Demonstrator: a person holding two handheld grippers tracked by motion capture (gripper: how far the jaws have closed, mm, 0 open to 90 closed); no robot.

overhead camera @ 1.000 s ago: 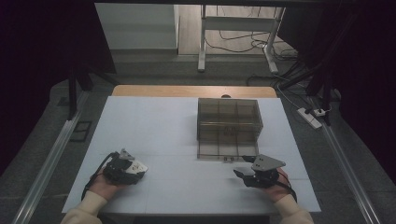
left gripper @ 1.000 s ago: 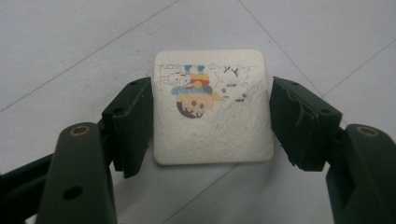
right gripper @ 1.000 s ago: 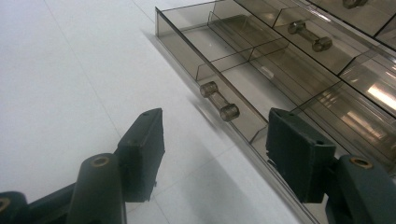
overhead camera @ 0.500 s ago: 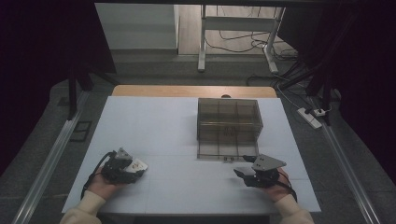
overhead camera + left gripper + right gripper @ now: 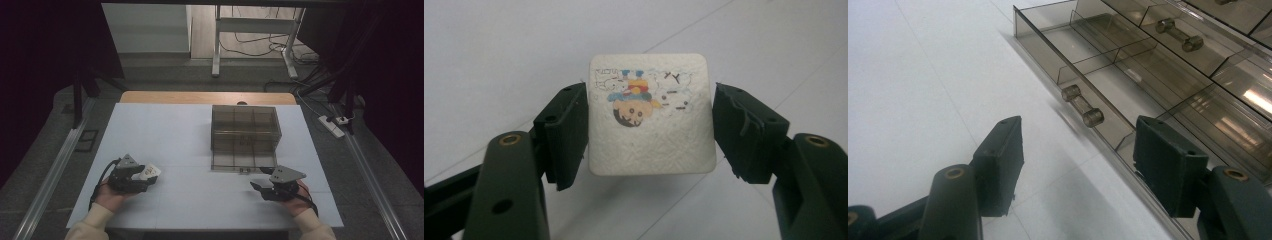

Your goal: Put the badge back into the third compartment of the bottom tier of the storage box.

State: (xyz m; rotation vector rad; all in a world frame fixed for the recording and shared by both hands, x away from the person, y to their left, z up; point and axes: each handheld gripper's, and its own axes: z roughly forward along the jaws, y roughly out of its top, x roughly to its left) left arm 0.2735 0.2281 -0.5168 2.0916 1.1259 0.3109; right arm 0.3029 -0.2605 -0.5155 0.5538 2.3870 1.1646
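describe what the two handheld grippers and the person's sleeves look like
Both are black. The left gripper and right gripper each carry a grey three-cornered plate on top and trail a thin black cable back past the wrist. Up close, each has two blocky dark jaws on thick arms with a brass-coloured pivot pin, and the pads are flat and rectangular. The sleeves are pale cream.
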